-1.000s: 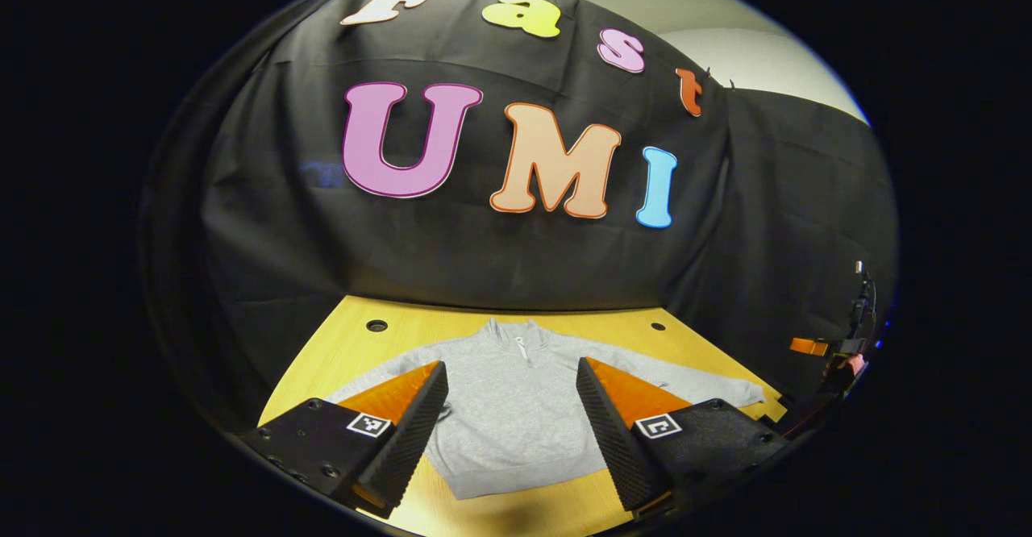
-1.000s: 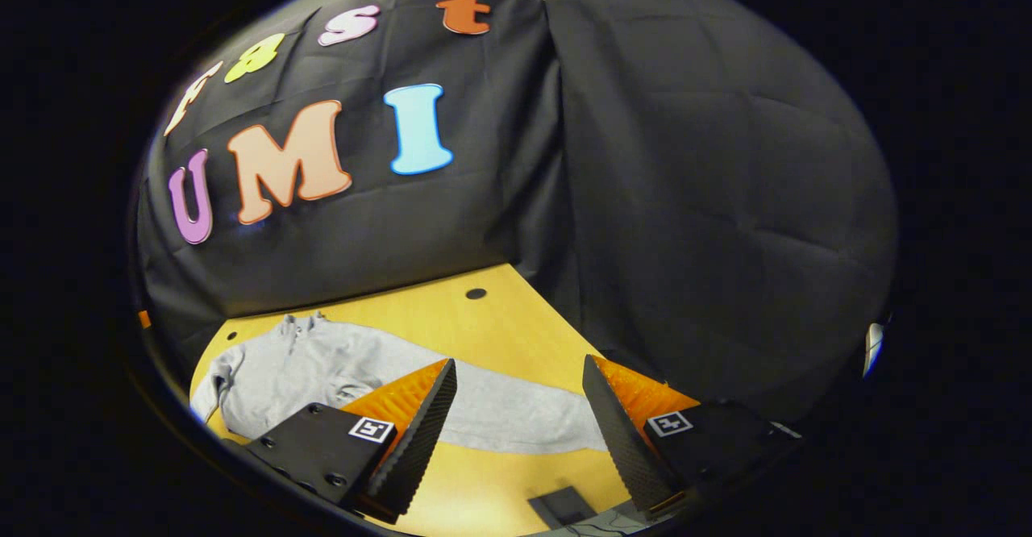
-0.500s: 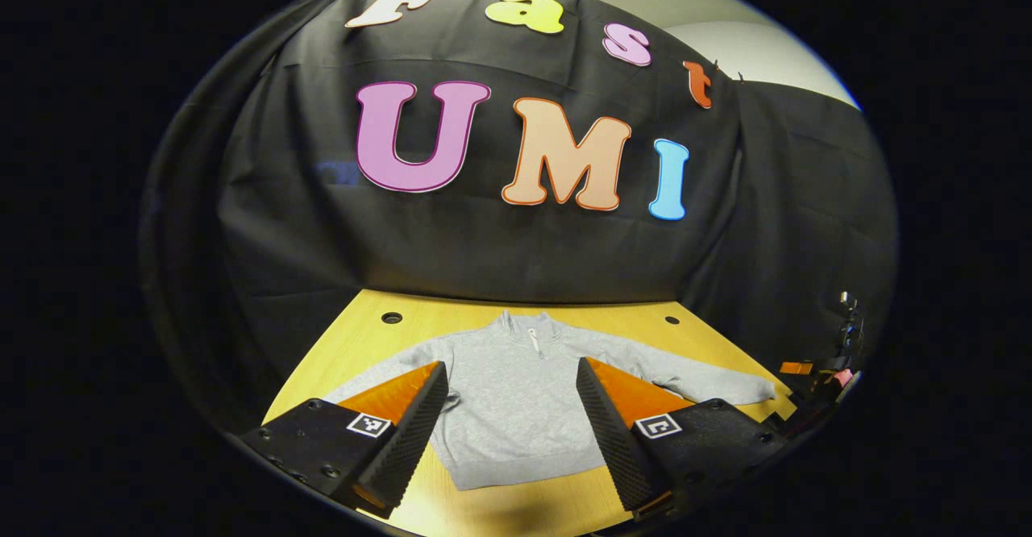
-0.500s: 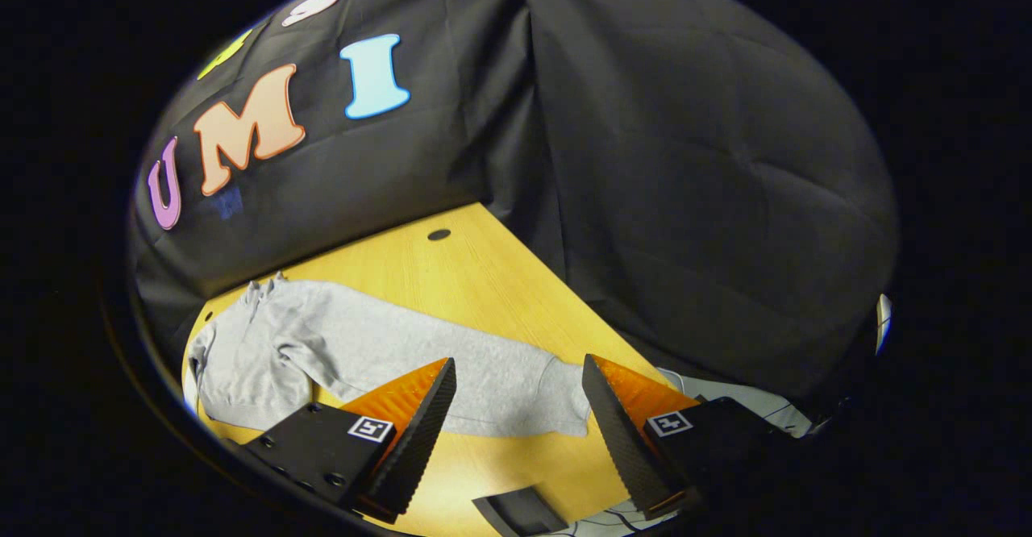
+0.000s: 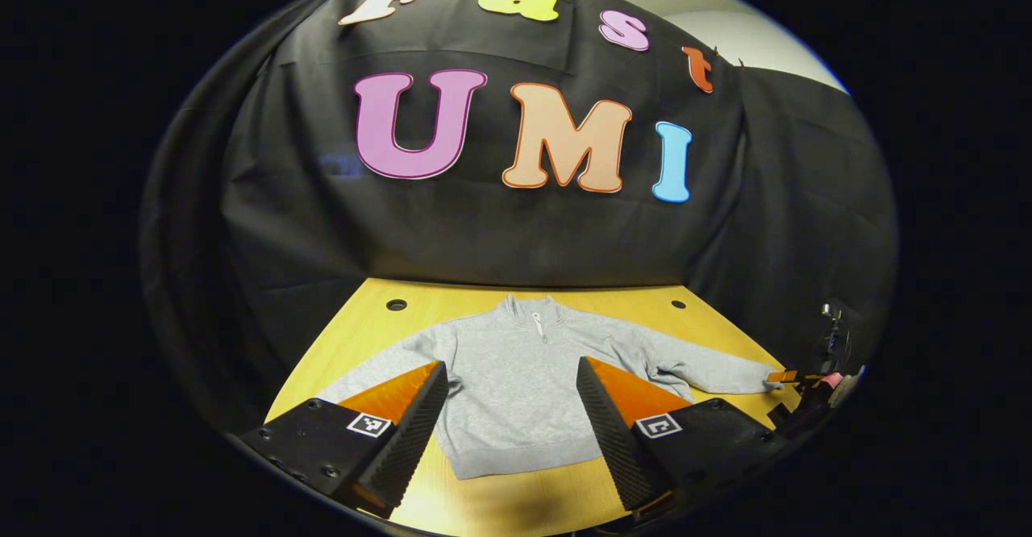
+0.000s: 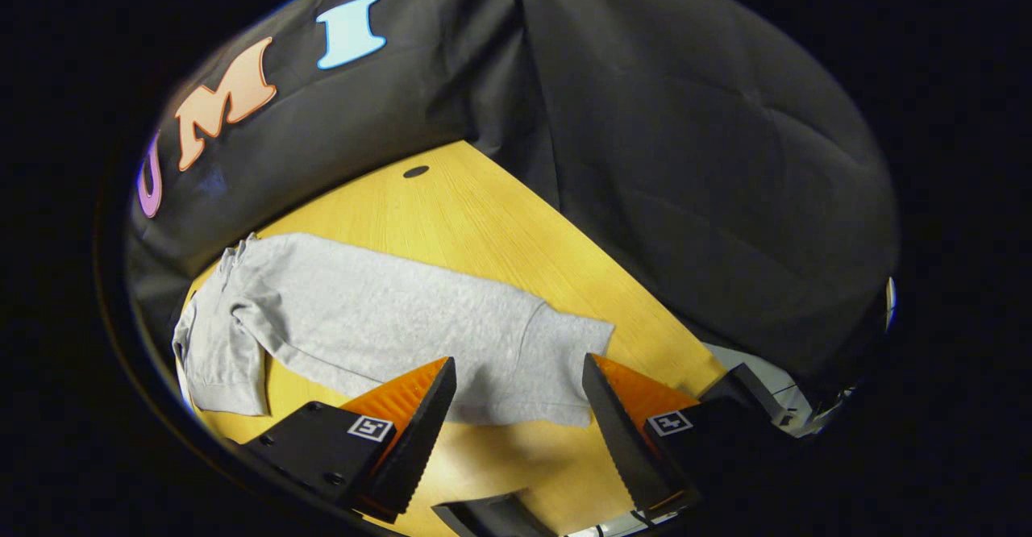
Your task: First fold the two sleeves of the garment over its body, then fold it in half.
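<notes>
In the left gripper view, the left gripper [image 5: 512, 424] hung with its fingers wide apart and nothing between them. Beyond the fingertips the grey garment [image 5: 516, 384] lay flat on the wooden table [image 5: 363, 323], collar away, hem nearest, both sleeves spread outward and unfolded.

In the right gripper view, the right gripper [image 6: 516, 424] also stood open and empty, its fingers framing the cuff [image 6: 564, 368] of the right sleeve [image 6: 403, 319] just ahead. The first sleeve fold appeared not yet begun; the next move would call for lowering onto that cuff, pinching it, and carrying it across the body.
</notes>
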